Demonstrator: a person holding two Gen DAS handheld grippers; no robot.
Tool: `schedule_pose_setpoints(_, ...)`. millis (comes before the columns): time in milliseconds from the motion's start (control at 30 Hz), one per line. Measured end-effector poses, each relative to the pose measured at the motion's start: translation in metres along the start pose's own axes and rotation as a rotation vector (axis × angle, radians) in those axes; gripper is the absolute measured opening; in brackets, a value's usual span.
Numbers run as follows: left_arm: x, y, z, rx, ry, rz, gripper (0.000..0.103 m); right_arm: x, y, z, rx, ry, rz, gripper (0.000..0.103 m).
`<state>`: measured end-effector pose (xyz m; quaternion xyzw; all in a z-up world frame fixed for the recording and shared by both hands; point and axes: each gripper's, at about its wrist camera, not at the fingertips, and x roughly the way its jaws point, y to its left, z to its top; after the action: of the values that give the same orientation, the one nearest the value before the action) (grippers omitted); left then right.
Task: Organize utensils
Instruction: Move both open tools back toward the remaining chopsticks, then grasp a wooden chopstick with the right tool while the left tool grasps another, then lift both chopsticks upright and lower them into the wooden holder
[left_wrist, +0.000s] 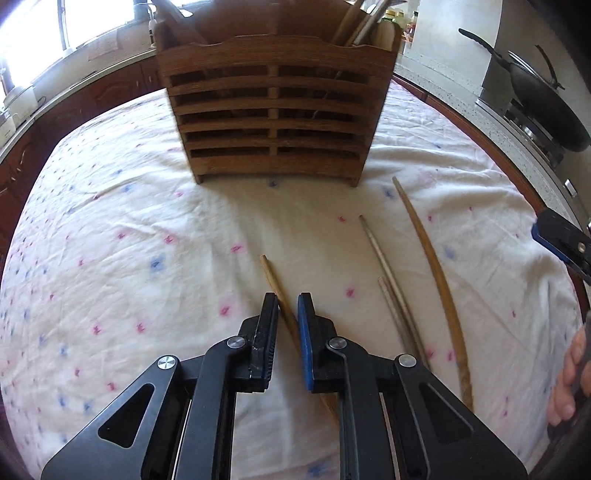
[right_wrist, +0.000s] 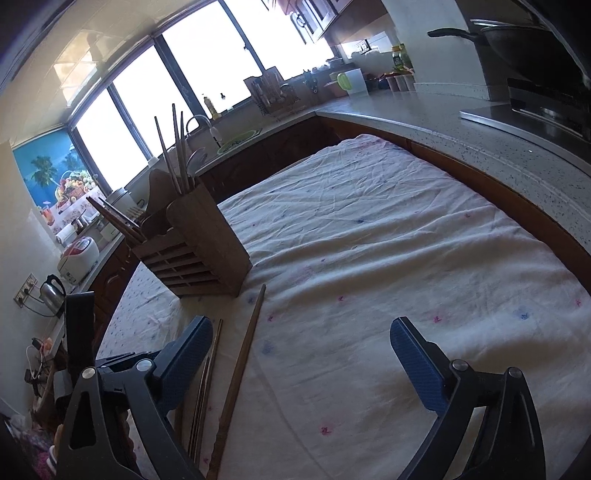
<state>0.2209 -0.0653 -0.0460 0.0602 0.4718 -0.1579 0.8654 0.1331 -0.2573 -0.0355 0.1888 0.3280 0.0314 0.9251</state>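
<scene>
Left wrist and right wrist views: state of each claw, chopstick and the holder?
Left claw: nearly shut around a wooden chopstick lying on the cloth.
Right claw: open, empty.
Long wooden stick: lying flat, loose.
Two grey chopsticks: lying flat, side by side.
Wooden holder: upright, utensils standing in both end compartments.

**Around the table, a working kitchen**

A white tablecloth (right_wrist: 369, 229) dotted pink and blue covers the table, rumpled. Beyond it runs a speckled countertop (right_wrist: 480, 147) — a black wok (left_wrist: 546, 99) sits on the stove there. Under the bright window (right_wrist: 207, 62): a sink faucet (right_wrist: 201, 120), a rice cooker (right_wrist: 79, 258), a steel kettle (right_wrist: 51, 293).
</scene>
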Motion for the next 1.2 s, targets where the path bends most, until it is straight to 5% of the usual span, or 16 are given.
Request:
schedule_pose_setpoints(267,-0.012,0.048,-0.012,-0.160,0.037,-0.057,0.011,0.066,0.040,0.010,-0.141,0.140,-0.014,0.055)
schedule_pose_setpoints(433,-0.008,0.045,-0.007,-0.185,0.054,-0.022,0.014,0.108,0.057,0.011,-0.220,0.231,-0.074,0.048)
schedule_pose_setpoints(600,-0.004,0.034,-0.004,-0.161,0.025,0.016,0.013,0.120,0.070,0.006,-0.298,0.208,-0.162,0.043)
schedule_pose_setpoints(733,-0.002,0.030,-0.002,-0.164,0.019,0.016,0.009,0.117,0.069,0.005,-0.295,0.205,-0.165,0.009)
schedule_pose_setpoints(1200,-0.063,0.055,-0.016,-0.266,-0.082,-0.117,0.005,0.041,0.071,0.017,-0.170,0.108,0.038,0.006)
